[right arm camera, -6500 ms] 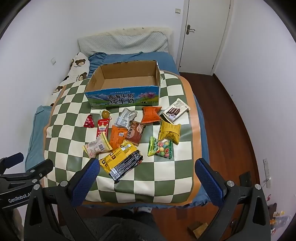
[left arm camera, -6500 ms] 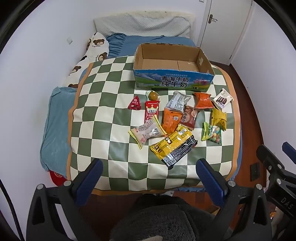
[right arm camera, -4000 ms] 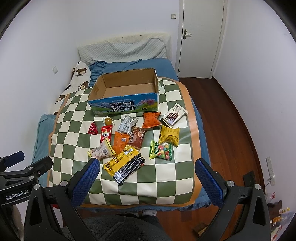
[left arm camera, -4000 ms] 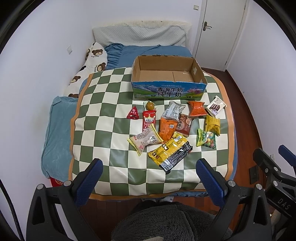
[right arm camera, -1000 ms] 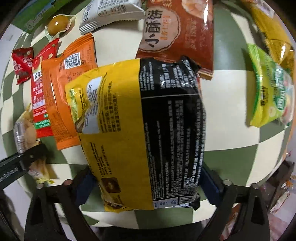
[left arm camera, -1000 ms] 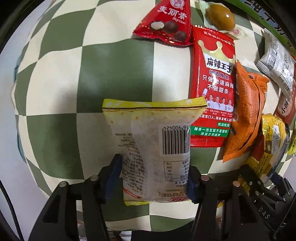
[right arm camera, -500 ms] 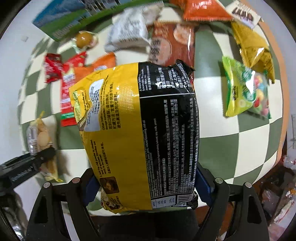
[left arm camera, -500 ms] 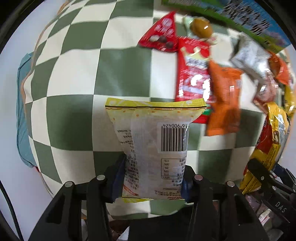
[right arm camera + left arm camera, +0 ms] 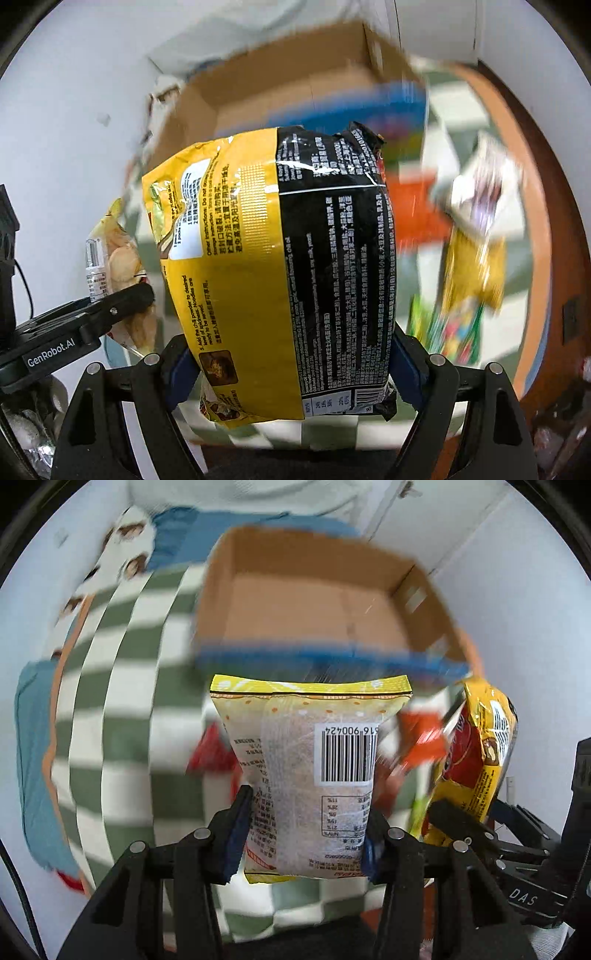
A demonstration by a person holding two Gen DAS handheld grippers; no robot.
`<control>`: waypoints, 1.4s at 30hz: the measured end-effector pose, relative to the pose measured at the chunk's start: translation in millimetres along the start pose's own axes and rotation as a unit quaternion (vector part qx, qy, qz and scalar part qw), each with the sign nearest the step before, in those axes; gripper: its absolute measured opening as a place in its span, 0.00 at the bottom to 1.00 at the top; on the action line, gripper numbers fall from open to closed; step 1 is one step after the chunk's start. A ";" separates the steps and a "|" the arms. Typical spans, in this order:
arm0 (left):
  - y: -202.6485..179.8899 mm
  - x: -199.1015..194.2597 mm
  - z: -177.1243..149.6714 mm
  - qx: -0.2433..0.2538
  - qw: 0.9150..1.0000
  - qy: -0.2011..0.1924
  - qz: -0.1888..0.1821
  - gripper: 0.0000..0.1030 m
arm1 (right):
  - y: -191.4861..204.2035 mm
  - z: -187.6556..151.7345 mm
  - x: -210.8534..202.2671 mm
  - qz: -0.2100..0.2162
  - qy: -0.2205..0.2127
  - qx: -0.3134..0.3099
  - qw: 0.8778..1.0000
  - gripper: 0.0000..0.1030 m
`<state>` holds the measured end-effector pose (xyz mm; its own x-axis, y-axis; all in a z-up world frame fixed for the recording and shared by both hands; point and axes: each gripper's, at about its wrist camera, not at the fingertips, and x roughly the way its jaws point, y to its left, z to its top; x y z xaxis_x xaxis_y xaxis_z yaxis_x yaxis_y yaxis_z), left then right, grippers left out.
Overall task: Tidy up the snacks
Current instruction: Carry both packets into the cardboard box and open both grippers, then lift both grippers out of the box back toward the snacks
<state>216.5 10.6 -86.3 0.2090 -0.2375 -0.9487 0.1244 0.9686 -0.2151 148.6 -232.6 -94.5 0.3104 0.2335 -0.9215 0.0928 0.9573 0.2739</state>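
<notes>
Holding two packets at once, we have our left gripper [image 9: 303,838] pinching the lower end of a pale yellow snack packet [image 9: 308,771], whose back faces the left wrist camera with a barcode and the upside-down digits "900424" printed over it, plus a small nutrition table too fine to read. Our right gripper [image 9: 291,363] clamps the bottom of a large yellow and black noodle packet [image 9: 273,273]; its back carries English lines we can partly read, "Other Instructions: Do not store" and "Add the chili powder to desired level of spiciness. Noodles are ready to be served", beside dense Chinese text. Each packet also shows in the other camera: the noodle packet at the right edge of the left wrist view, the pale packet at the left of the right wrist view, where the left gripper's body reads "GenRobot.AI". Both packets hang in the air above the green and white checkered blanket [image 9: 122,686], just short of the open cardboard box [image 9: 314,602], whose blue front panel is too blurred to read. More snack packets [image 9: 472,266] lie smeared by motion on the blanket below.
</notes>
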 end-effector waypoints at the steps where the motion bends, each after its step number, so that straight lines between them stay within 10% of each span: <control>1: -6.9 1.6 15.1 0.002 1.000 -0.003 -0.001 0.45 | -4.3 19.7 -10.1 0.002 -0.010 -0.003 1.000 0.85; 9: -22.9 43.7 176.5 -0.013 1.000 0.007 0.001 0.45 | -31.8 154.9 -2.5 -0.001 -0.011 -0.018 1.000 0.85; 17: -1.4 135.0 257.6 -0.035 0.996 0.078 0.016 0.45 | -72.5 227.5 87.3 -0.048 0.074 -0.023 0.996 0.85; 26: 3.2 191.3 282.1 -0.029 0.991 0.129 0.025 0.48 | -109.0 235.7 125.3 -0.065 0.129 -0.030 0.989 0.87; 30: 6.2 191.1 286.9 -0.031 0.993 0.115 0.021 0.94 | -117.3 231.6 102.7 -0.070 0.126 -0.042 0.989 0.95; 42: 15.1 158.5 256.1 -0.048 0.995 0.082 0.030 0.94 | -65.2 233.9 102.3 -0.074 0.100 -0.028 0.992 0.95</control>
<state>500.0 -31.1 -180.5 0.0507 -0.1711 -0.9840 0.0226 0.9852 -0.1701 395.6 -310.9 -142.3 0.1029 0.1140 -0.9881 0.0679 0.9903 0.1213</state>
